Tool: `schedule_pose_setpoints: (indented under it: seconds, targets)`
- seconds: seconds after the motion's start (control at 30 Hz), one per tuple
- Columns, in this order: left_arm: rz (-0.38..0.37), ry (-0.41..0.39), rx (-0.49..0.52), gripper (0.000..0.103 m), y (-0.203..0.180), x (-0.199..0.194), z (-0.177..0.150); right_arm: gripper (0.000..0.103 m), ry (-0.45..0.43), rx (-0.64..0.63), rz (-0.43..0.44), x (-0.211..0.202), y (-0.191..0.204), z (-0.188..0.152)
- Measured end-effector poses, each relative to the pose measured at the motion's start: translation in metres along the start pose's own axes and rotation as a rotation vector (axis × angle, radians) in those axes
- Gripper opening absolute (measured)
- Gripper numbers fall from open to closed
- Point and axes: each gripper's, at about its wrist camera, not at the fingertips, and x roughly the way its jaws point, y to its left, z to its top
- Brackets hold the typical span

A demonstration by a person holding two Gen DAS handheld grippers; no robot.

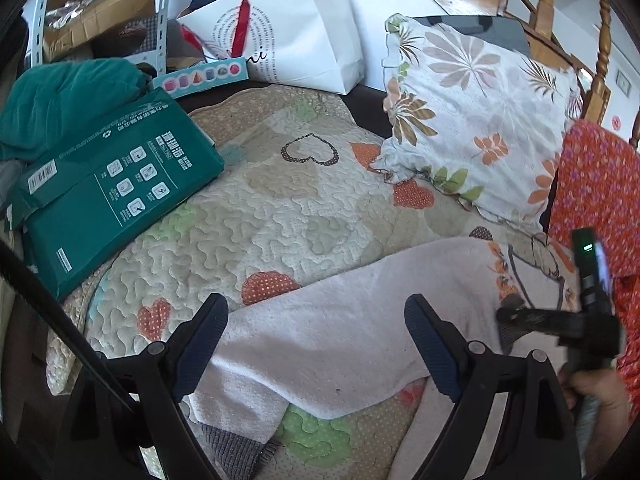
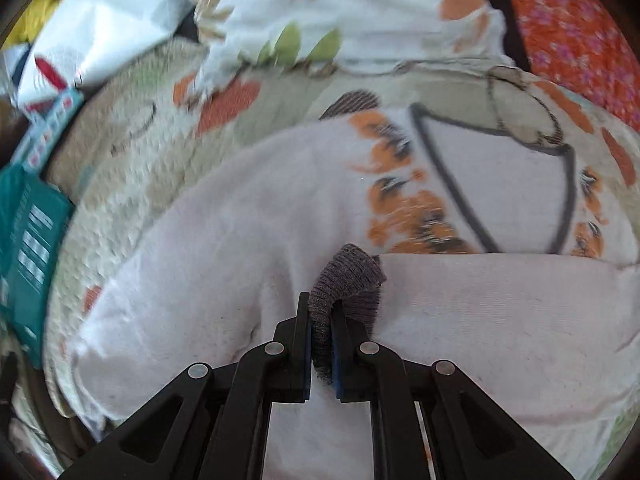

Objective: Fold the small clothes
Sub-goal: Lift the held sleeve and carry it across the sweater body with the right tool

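- Pale pink, fleecy and small, the pink garment with the orange flower print lies spread over the quilted heart-patterned bed cover; I take it for the piece being folded.
- On top of that garment, near its printed end, the right gripper has its jaws pressed together on the grey ribbed knit cuff, which bunches up between the pads.
- Over the garment's plain end, the left gripper hangs with its jaws spread wide, holding nothing; the cloth shows between the fingers.
- Beyond the garment sits the floral pillow; off to the left of it lies the green cardboard box.
- My guess is that a fold is under way, the cuff being carried across the body of the garment.
- Next move, as I judge it: lay the cuff flat on the pink cloth and release it, while the left gripper pins or takes the opposite edge so nothing drags.
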Motion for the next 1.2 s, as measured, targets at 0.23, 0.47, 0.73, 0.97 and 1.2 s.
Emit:
schedule_pose_setpoints:
  seconds: [0.23,0.47,0.73,0.97,1.2]
  targets:
    - [0.029,0.006,-0.037,0.089,0.010,0.005,0.001,0.019,-0.014,-0.020,0.210,-0.005,0.029,0.009]
    - [0.040,0.031,-0.081,0.089,0.024,0.008,0.000,0.034,-0.087,-0.101,0.115,-0.034,0.021,-0.007]
    - [0.126,-0.009,-0.154,0.089,0.060,0.002,0.017,0.034,-0.047,-0.077,0.066,-0.025,-0.012,-0.040]
    - [0.265,-0.049,-0.359,0.089,0.137,-0.012,0.014,0.034,0.001,-0.289,0.261,-0.036,0.059,-0.093]
    - [0.327,-0.112,-0.498,0.089,0.189,-0.035,0.005,0.035,0.001,-0.552,0.424,-0.036,0.157,-0.151]
